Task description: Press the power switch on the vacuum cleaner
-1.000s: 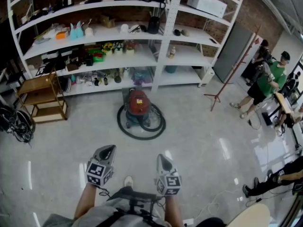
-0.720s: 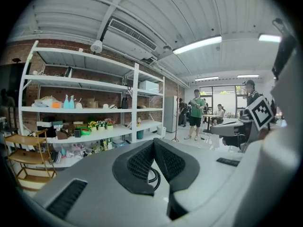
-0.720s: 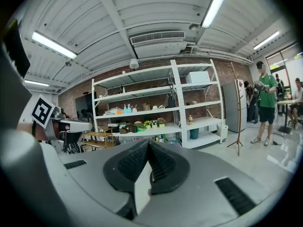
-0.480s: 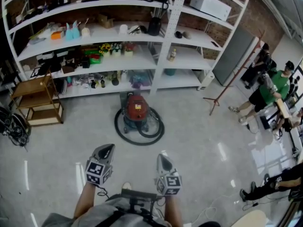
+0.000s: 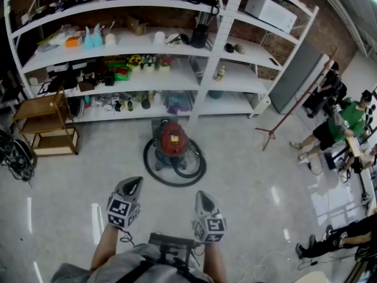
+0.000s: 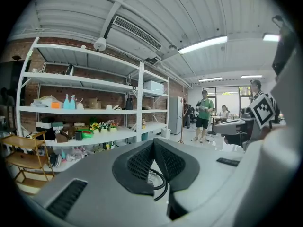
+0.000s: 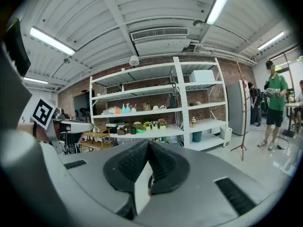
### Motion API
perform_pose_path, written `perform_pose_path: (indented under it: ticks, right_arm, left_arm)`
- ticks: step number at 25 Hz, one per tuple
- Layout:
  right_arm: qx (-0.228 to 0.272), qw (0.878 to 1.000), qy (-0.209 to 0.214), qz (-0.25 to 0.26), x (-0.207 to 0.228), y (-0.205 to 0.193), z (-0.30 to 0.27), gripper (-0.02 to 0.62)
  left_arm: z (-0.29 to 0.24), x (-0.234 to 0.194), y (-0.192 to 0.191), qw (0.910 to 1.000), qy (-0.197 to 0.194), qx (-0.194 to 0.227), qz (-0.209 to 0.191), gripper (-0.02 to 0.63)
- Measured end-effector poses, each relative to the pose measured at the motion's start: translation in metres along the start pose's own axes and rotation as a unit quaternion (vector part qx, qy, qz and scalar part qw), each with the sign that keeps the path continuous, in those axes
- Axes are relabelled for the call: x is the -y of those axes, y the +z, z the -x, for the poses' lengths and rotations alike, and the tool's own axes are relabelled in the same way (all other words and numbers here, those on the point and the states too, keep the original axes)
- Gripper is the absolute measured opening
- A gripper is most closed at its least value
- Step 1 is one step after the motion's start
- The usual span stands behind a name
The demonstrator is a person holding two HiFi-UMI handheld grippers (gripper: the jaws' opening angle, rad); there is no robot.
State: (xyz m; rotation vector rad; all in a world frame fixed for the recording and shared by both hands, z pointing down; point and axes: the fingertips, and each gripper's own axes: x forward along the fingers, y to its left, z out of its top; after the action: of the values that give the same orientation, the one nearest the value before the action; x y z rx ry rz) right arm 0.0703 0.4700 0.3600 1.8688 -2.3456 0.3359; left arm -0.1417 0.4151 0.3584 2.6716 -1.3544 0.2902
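The red, drum-shaped vacuum cleaner [image 5: 172, 139] stands on the glossy pale floor [image 5: 247, 175], ringed by its coiled black ribbed hose [image 5: 154, 171]. Just behind the vacuum rises a white metal shelving unit [image 5: 205, 90] crowded with small items; a slatted wooden rack [image 5: 44, 108] stands to the vacuum's left and a thin red coat stand [image 5: 288, 114] to its right. Well short of the vacuum, with open floor between, the left tool [image 5: 134, 185] and the right tool [image 5: 202, 199] hang with their ribbed black pads pressed together on nothing
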Motion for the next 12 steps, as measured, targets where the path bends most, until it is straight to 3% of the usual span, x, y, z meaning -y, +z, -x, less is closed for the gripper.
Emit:
perform_pose_path:
  ticks: [12]
  right_arm:
    - [-0.001,1.0,0.011,0.008,-0.002,0.011,-0.037,0.012]
  left_arm:
    - [-0.01,-0.033,0.007,0.9998,0.018,0.004,0.004,0.008]
